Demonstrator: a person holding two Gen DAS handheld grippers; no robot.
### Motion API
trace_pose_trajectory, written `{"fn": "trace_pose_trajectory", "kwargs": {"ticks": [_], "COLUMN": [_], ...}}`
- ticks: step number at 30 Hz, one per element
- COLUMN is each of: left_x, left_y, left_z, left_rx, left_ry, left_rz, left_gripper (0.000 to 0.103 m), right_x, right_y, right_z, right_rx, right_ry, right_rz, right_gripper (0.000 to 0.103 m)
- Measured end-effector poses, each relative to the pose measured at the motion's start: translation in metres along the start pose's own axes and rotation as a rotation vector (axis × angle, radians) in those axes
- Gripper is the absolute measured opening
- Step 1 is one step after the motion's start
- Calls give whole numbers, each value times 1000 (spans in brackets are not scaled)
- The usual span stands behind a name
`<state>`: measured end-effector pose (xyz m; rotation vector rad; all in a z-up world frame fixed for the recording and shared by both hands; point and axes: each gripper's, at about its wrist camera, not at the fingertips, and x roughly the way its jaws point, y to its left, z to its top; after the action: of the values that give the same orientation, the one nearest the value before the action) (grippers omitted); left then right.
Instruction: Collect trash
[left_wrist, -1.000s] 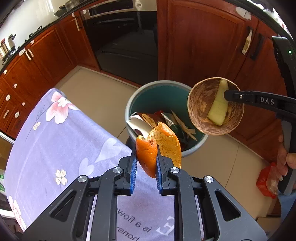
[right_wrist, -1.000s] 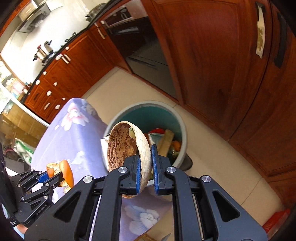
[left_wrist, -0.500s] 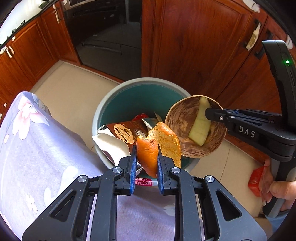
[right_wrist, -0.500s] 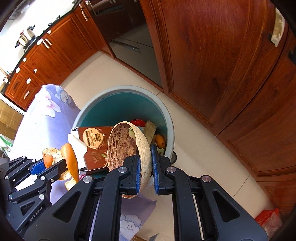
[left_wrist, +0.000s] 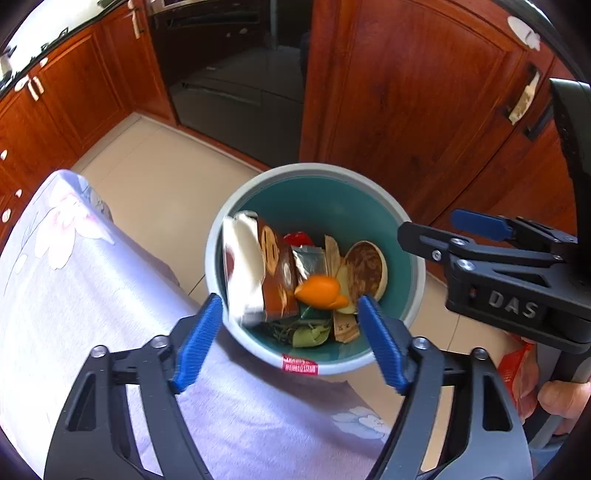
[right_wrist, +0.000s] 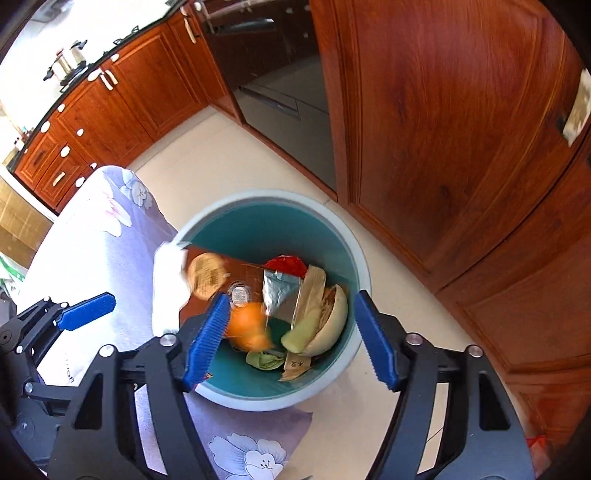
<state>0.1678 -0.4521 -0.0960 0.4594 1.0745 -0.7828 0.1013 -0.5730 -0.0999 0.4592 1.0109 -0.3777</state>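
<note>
Looking down into a round trash bin (right_wrist: 354, 258) with a teal inside, standing on tiled floor. The right gripper (right_wrist: 290, 332), jaws just sprung wide apart and empty, frames it; orange peel (right_wrist: 247, 325) lies at seven o'clock, a coconut shell half (right_wrist: 332, 317) at four o'clock.

Red-brown wooden cupboards (right_wrist: 424, 110) stood ahead of the gripper. The floor (right_wrist: 207, 158) below was pale tile. A flowery purple cloth (left_wrist: 74, 295) lay to the left.

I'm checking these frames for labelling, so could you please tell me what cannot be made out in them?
- Orange peel: motion-blurred, right wrist view; resting or still falling unclear.
- Bin bottom: covered by trash, both views.
- Red label on the rim: print too small, left wrist view.
- Red packet on the floor: behind the right gripper.
</note>
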Motion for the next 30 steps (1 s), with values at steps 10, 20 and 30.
{"fn": "trace_pose_trajectory", "kwargs": {"ticks": [10,20,30], "left_x": [-32,-91,-147], "left_y": [13,18,28], "left_z": [-17,-47,-100], "left_rx": [-55,-74,-85], "left_ry": [-32,-84,-148], "left_rz": [21,41,80], "left_gripper": [98,99,99], "right_x": [-27,-71,-116], "right_y": [11,34,67], "right_z": [-10,-34,-70], "right_rx": [-43,-103,-179], "right_ry": [21,21,20], "right_rz": [-31,-37,-90], "right_gripper": [89,96,96]}}
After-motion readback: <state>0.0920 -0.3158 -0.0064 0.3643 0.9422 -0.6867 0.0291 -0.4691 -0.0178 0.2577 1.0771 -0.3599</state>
